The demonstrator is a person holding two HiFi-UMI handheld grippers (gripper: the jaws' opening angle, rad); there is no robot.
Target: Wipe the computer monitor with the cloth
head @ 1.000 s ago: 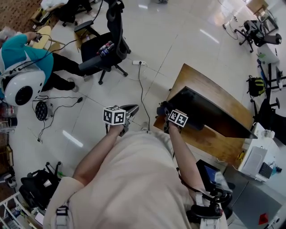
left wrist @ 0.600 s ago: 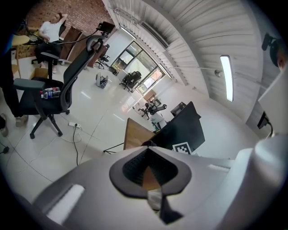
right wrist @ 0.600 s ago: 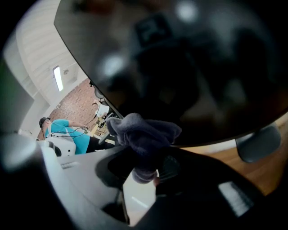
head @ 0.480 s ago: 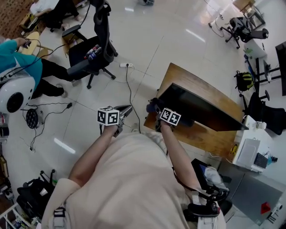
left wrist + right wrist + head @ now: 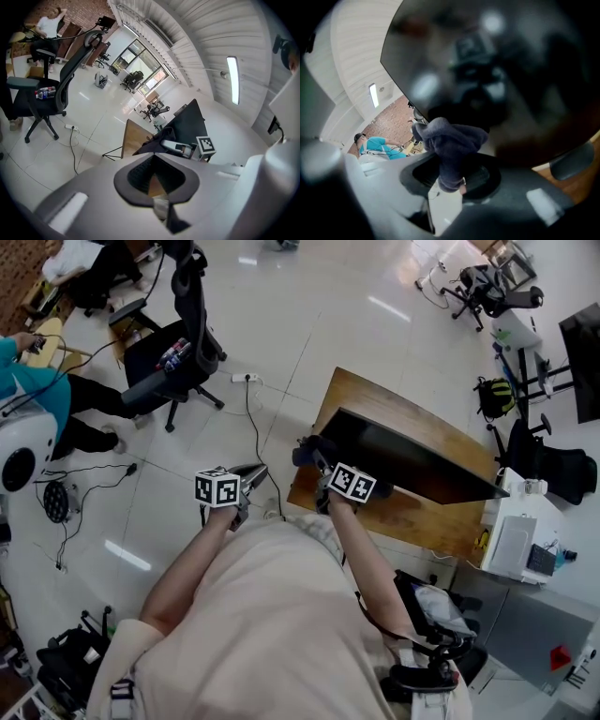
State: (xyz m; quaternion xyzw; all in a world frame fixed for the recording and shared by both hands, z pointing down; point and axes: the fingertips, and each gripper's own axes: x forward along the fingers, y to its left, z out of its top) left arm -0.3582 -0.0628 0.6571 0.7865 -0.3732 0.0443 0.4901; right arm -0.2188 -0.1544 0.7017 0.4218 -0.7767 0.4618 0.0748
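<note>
A black monitor [image 5: 412, 460] stands on a small wooden table [image 5: 370, 395]. My right gripper [image 5: 321, 468] is shut on a dark blue-grey cloth [image 5: 307, 448], which sits at the monitor's near left corner. In the right gripper view the bunched cloth [image 5: 450, 140] sticks up from the shut right gripper [image 5: 452, 176], and the dark screen [image 5: 511, 70] fills the view just beyond it. My left gripper [image 5: 251, 474] hangs shut and empty over the floor, left of the table. The left gripper view shows its jaws [image 5: 153, 161] together, with the monitor [image 5: 190, 124] and cloth [image 5: 157, 143] ahead.
A black office chair [image 5: 173, 343] stands on the tiled floor at the upper left, with a power strip and cable [image 5: 246, 379] beside it. A seated person in teal [image 5: 37, 381] is at the far left. A white cabinet [image 5: 516, 540] and another chair [image 5: 441, 643] lie to the right.
The head view has slid so the table and monitor sit higher and further left. The right gripper still holds the cloth at the monitor's near left corner. The left gripper stays shut.
</note>
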